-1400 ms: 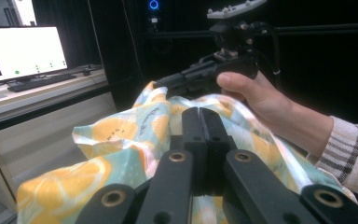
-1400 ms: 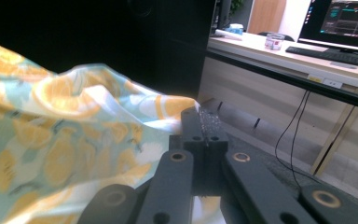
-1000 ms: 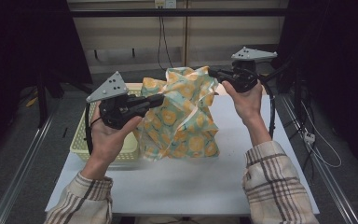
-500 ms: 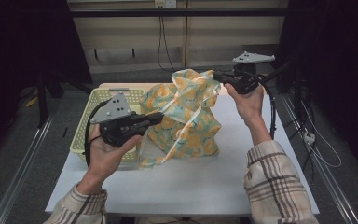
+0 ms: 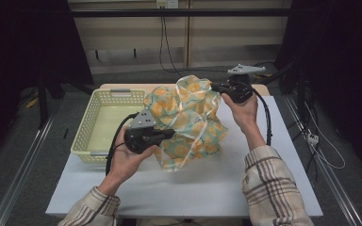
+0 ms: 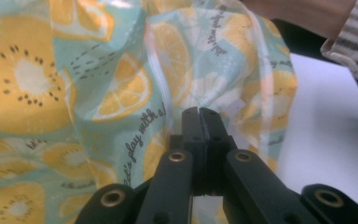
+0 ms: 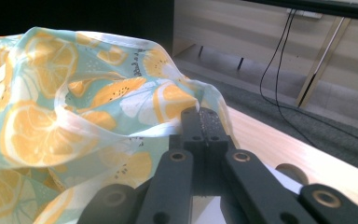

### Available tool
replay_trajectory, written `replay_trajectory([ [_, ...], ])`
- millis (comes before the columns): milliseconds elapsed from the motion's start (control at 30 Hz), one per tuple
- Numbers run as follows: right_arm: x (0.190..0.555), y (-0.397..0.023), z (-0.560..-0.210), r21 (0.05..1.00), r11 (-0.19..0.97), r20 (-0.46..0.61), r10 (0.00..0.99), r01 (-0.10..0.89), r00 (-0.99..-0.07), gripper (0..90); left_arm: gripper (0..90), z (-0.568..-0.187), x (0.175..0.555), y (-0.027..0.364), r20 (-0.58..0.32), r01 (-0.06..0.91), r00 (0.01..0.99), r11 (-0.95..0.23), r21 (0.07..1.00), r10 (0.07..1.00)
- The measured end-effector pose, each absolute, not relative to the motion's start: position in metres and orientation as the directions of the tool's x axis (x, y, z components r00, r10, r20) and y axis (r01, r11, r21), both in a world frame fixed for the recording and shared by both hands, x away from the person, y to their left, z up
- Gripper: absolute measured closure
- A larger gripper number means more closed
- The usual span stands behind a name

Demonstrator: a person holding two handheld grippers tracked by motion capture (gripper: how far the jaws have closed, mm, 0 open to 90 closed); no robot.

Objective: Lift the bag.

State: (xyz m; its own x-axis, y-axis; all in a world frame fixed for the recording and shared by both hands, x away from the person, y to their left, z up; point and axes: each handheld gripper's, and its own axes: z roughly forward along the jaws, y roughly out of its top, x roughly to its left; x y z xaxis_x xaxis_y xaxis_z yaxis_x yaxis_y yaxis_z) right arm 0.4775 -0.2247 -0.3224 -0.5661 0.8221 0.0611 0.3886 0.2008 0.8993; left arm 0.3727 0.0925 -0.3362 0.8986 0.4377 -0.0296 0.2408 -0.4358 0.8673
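A thin cloth [image 5: 188, 122] printed with orange slices on pale green hangs bunched between both hands over the white table [image 5: 207, 188]. My left gripper [image 5: 172, 133] is shut on the cloth's near left edge, low over the table. In the left gripper view its jaws [image 6: 199, 114] are pressed together with the cloth [image 6: 98, 93] pinched at the tips. My right gripper [image 5: 213, 86] is shut on the cloth's far right edge, held higher. The right gripper view has the closed jaws [image 7: 199, 114] biting the hem of the cloth [image 7: 65, 116].
A pale yellow plastic basket [image 5: 94, 123] stands on the table's left side, just left of the cloth. Black cables trail from both grippers. A wooden strip [image 5: 264, 89] runs along the table's far edge.
Both hands have come down with the cloth. The left gripper dropped farther and moved toward the table's middle, so the cloth now sags and bunches low over the table.
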Motion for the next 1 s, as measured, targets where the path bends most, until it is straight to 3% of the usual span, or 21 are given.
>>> replay_trajectory([
  [200, 0.480, -0.223, -0.332, 0.893, 0.202, 0.070, 0.821, 0.402, -0.567, 90.0, 89.1, -0.350, 0.375, 0.086, -0.032, 0.249, 0.897, -0.445, 0.860, 0.440],
  [433, 0.477, -0.223, -0.327, 0.904, 0.198, 0.066, 0.812, 0.380, -0.581, 90.0, 68.1, -0.344, 0.375, 0.091, -0.026, 0.244, 0.876, -0.397, 0.885, 0.481],
  [500, 0.474, -0.223, -0.325, 0.907, 0.193, 0.069, 0.808, 0.374, -0.585, 82.1, 63.1, -0.341, 0.375, 0.093, -0.030, 0.244, 0.874, -0.385, 0.890, 0.485],
  [600, 0.472, -0.224, -0.323, 0.907, 0.195, 0.069, 0.807, 0.374, -0.587, 81.5, 52.5, -0.337, 0.375, 0.094, -0.022, 0.239, 0.866, -0.375, 0.896, 0.500],
  [800, 0.467, -0.226, -0.321, 0.907, 0.194, 0.074, 0.800, 0.373, -0.596, 65.3, 38.0, -0.330, 0.376, 0.092, -0.009, 0.228, 0.853, -0.359, 0.905, 0.521],
  [1000, 0.457, -0.234, -0.315, 0.910, 0.181, 0.080, 0.806, 0.373, -0.587, 50.4, 27.9, -0.322, 0.378, 0.089, -0.005, 0.221, 0.844, -0.340, 0.914, 0.537],
])
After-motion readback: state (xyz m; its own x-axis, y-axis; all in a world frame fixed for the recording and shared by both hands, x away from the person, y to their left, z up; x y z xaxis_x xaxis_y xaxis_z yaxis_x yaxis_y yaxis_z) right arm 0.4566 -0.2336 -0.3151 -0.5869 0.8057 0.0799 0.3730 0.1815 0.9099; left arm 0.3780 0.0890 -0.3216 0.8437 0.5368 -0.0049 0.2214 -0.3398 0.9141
